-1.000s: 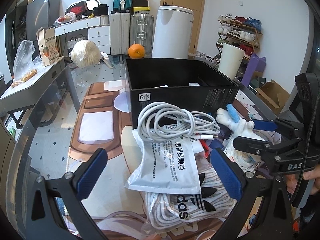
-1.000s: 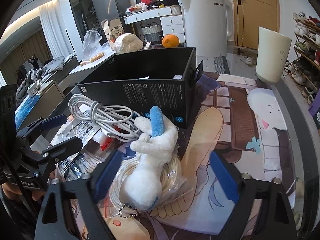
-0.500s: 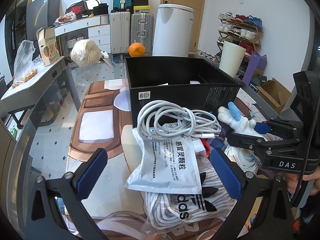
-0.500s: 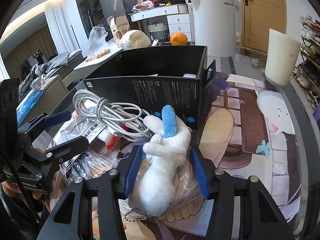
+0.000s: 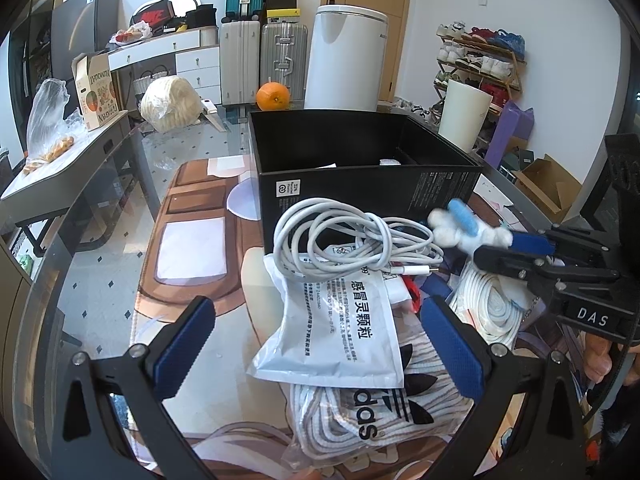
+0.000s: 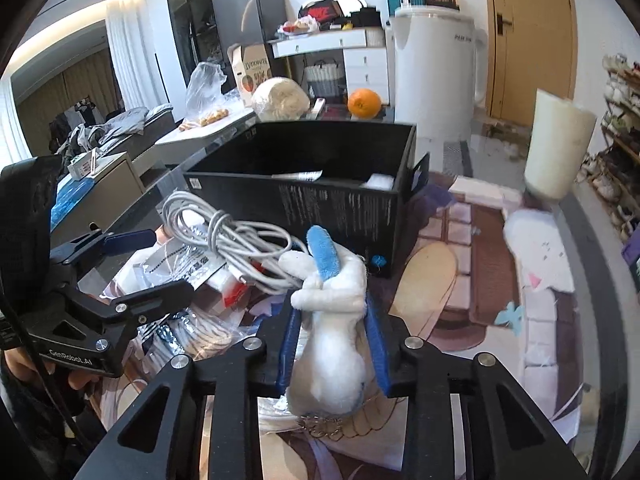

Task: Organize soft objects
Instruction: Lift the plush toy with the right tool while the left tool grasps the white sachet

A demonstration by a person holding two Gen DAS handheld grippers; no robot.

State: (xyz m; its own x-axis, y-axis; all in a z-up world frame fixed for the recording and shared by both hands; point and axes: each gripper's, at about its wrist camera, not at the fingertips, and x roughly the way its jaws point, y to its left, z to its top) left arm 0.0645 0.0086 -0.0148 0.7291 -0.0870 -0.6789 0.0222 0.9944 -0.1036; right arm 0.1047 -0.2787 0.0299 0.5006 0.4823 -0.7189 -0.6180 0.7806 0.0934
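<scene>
A white plush toy (image 6: 340, 360) with a blue ear is clamped at its body by my right gripper (image 6: 332, 312), whose jaws are closing tight, pads pressed into it. In the left wrist view the plush toy (image 5: 460, 230) sticks out of the right gripper (image 5: 516, 248) just in front of the black open box (image 5: 360, 188). My left gripper (image 5: 318, 344) is open over a white sachet (image 5: 340, 332), touching nothing. The sachet lies on a bagged white rope (image 5: 380, 412), under a coiled white cable (image 5: 340, 240).
A second bagged rope coil (image 5: 492, 308) lies under the right gripper. The black open box (image 6: 340, 204) holds a few white items. Beyond it are an orange (image 5: 272, 96), a white bin (image 5: 344, 68) and a cream cup (image 6: 556, 144). A printed mat (image 5: 188, 248) covers the glass table.
The right gripper's jaws went from wide apart to pressed on the plush toy, which now sits slightly higher off the rope bag. The left gripper has not moved.
</scene>
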